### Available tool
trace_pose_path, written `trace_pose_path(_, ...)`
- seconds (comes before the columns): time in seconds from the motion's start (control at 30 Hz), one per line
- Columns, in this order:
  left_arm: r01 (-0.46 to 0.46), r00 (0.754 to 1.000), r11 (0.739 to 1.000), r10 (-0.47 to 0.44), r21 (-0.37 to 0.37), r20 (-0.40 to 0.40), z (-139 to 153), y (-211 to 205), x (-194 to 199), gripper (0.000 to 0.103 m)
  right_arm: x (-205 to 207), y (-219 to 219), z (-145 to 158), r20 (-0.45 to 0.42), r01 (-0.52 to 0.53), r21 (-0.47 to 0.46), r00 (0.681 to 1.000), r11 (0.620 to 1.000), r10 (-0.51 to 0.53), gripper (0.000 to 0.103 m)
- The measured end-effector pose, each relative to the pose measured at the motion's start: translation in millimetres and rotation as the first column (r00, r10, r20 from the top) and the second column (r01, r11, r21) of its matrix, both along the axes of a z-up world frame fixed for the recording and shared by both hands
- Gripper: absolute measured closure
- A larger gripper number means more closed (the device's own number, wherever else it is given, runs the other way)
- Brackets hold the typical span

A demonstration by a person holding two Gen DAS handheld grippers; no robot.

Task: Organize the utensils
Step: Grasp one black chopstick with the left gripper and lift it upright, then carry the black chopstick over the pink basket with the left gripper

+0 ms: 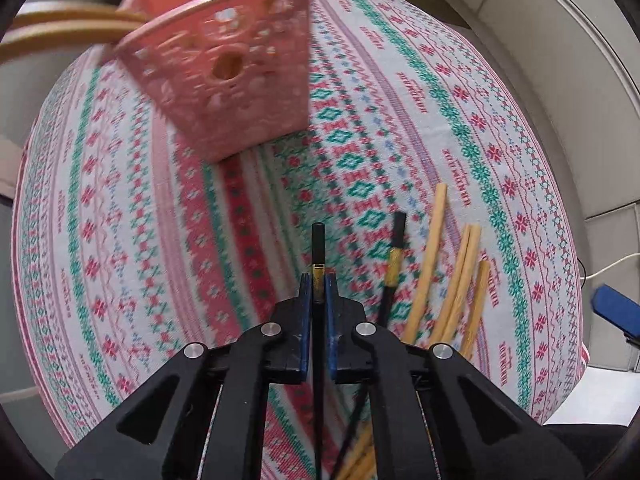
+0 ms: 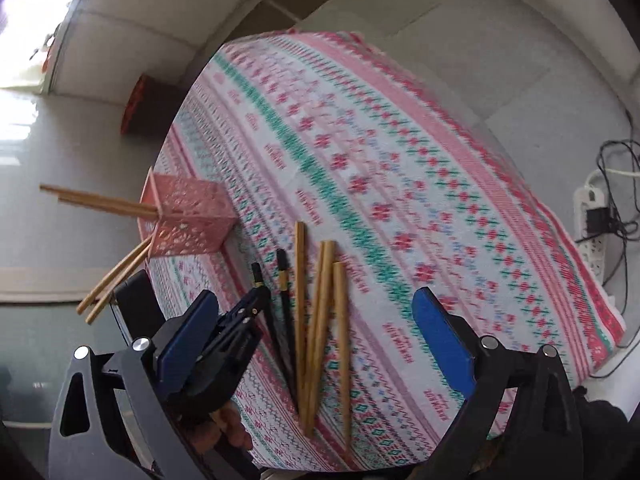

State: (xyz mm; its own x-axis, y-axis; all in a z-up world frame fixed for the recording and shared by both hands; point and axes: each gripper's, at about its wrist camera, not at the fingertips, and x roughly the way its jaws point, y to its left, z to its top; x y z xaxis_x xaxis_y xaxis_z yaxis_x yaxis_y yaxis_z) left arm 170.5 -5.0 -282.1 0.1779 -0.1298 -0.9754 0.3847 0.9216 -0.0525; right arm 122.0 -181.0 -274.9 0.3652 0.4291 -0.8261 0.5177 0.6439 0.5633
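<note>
Left tongs (image 1: pixel 319 280) clamped on a black chopstick (image 1: pixel 318 246), pads pressing its gold band. Right tongs (image 2: pixel 316 320) wide open, nothing between the pads, over the loose pile. Second black chopstick (image 2: pixel 283 280) and four wooden chopsticks (image 2: pixel 324 320) lie on the patterned worktop (image 2: pixel 400 160) near its front edge. Pink basket (image 2: pixel 188 216) at the left edge, wooden chopsticks (image 2: pixel 100 200) sticking out.

Black tongs (image 1: pixel 318 280), blue pads (image 2: pixel 442 338), silver screws, both alike.
</note>
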Motion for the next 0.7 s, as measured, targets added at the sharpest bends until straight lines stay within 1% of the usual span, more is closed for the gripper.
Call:
trace_pose_path(0.03, -0.007, 1.0, 1.0, 0.007, 0.008, 0.009, 2.0, 6.8, -3.7, 0.097, 6.2, 9.5, -3.1, -0.003, -0.03, -0.004, 1.0, 1.0, 0.03, 0.024)
trace_pose_path(0.1, -0.012, 1.0, 1.0, 0.012, 0.005, 0.023, 10.2, 23.3, -13.3, 0.097, 18.2, 28.6, -9.0, -0.004, -0.091, -0.015, 0.996, 0.996, 0.091, 0.047)
trace_pose_path(0.17, -0.023, 0.999, 1.0, 0.023, -0.01, 0.043, 22.5, 40.2, -23.2, 0.097, 29.2, 46.9, -12.5, 0.003, -0.147, -0.031, 0.989, 0.989, 0.147, 0.056)
trace_pose_path(0.2, -0.029, 0.998, 0.999, 0.03, -0.016, 0.053, 28.4, 47.1, -26.5, 0.097, 34.6, 56.4, -13.8, 0.003, -0.166, -0.054, 0.986, 0.985, 0.166, 0.06)
trace_pose_path(0.27, -0.041, 0.996, 0.999, 0.043, -0.031, 0.078, 41.2, 60.5, -32.2, 0.097, 43.6, 71.4, -16.5, -0.001, -0.192, -0.104, 0.981, 0.976, 0.193, 0.065)
trace_pose_path(0.33, -0.047, 0.994, 0.998, 0.051, -0.041, 0.095, 50.1, 70.4, -36.2, 0.097, 50.8, 82.2, -21.3, -0.016, -0.21, -0.14, 0.978, 0.967, 0.21, 0.065)
trace_pose_path(0.43, -0.059, 0.992, 0.996, 0.065, -0.062, 0.105, 65.9, 86.1, -29.2, 0.097, 56.4, 93.2, -30.1, -0.058, -0.23, -0.195, 0.973, 0.954, 0.223, 0.065)
trace_pose_path(0.5, -0.063, 0.992, 0.995, 0.071, -0.074, 0.108, 67.1, 91.1, -24.3, 0.097, 60.1, 98.6, -35.3, -0.082, -0.239, -0.241, 0.971, 0.941, 0.225, 0.065)
trace_pose_path(0.6, -0.065, 0.99, 0.994, 0.074, -0.083, 0.117, 73.6, 89.5, -26.4, 0.097, 67.5, 107.5, -46.3, -0.128, -0.27, -0.267, 0.961, 0.925, 0.244, 0.065)
trace_pose_path(0.63, -0.063, 0.99, 0.995, 0.073, -0.084, 0.122, 75.1, 88.8, -27.0, 0.097, 69.7, 111.7, -45.0, -0.12, -0.273, -0.295, 0.961, 0.916, 0.247, 0.065)
trace_pose_path(0.67, -0.061, 0.989, 0.995, 0.072, -0.085, 0.128, 76.9, 88.4, -28.3, 0.097, 72.2, 116.8, -44.8, -0.128, -0.287, -0.322, 0.957, 0.902, 0.259, 0.067)
trace_pose_path(0.7, -0.061, 0.988, 0.994, 0.072, -0.087, 0.134, 78.2, 88.2, -29.6, 0.097, 73.1, 119.9, -44.2, -0.128, -0.289, -0.35, 0.957, 0.891, 0.261, 0.075)
